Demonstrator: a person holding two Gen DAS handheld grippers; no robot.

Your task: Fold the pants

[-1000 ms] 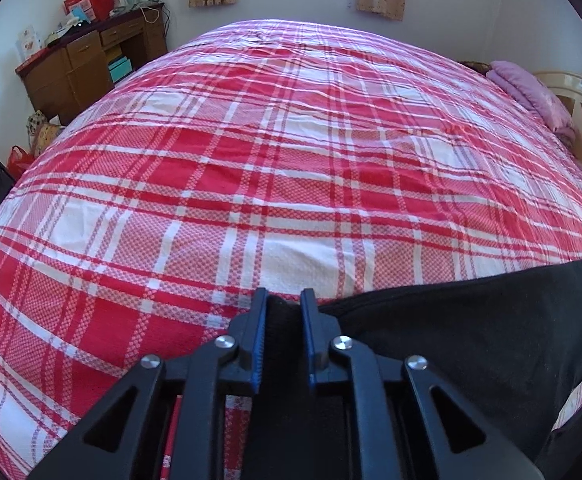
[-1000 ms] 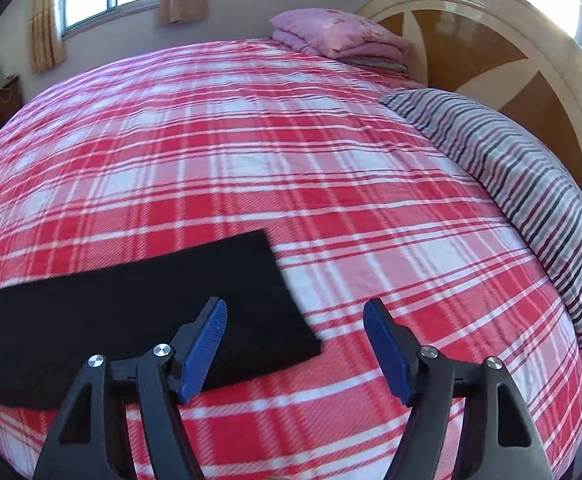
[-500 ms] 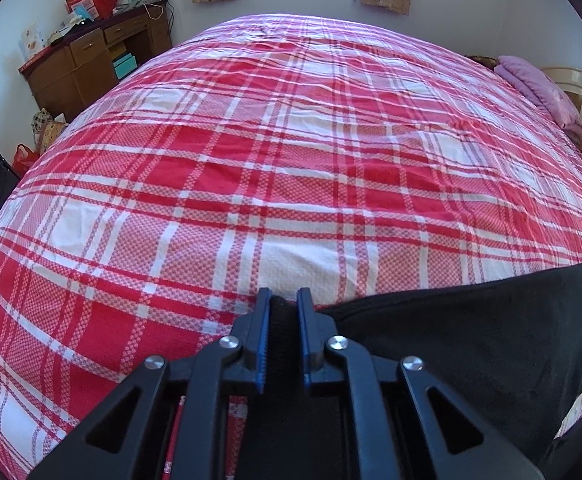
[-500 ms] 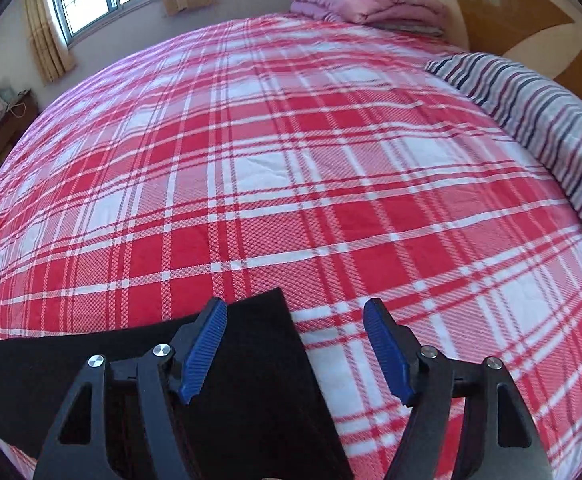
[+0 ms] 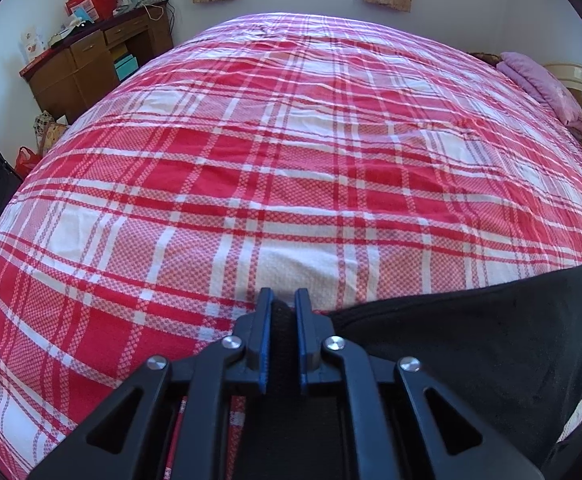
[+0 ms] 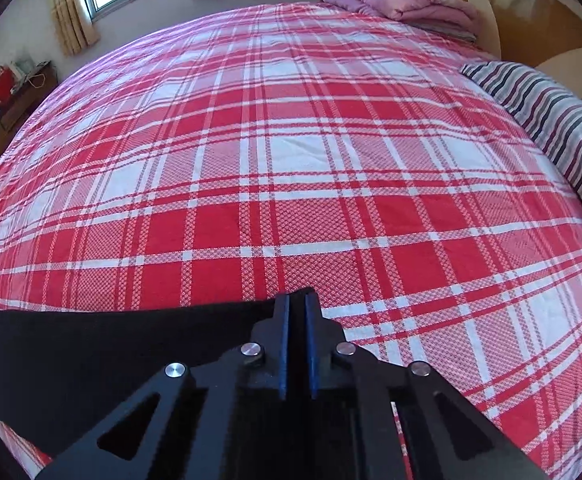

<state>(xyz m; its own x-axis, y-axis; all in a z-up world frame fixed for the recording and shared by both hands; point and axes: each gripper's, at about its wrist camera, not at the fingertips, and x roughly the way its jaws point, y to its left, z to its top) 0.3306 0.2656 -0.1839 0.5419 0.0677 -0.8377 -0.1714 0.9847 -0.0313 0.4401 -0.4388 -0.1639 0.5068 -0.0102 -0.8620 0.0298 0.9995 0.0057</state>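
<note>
The black pants [image 5: 471, 340] lie on the near edge of the red plaid bedspread [image 5: 291, 160]. The left gripper [image 5: 282, 304] is clamped on one end, the right gripper [image 6: 297, 304] on the other. Only the left view shows the desk [image 5: 91, 60] far left; only the right shows the striped pillow [image 6: 551, 120] near the headboard [image 6: 551, 32]

Matt black cloth pants [image 5: 471, 344], woven checked cotton bedspread [image 5: 291, 160], glossy wooden headboard [image 6: 531, 20]
</note>
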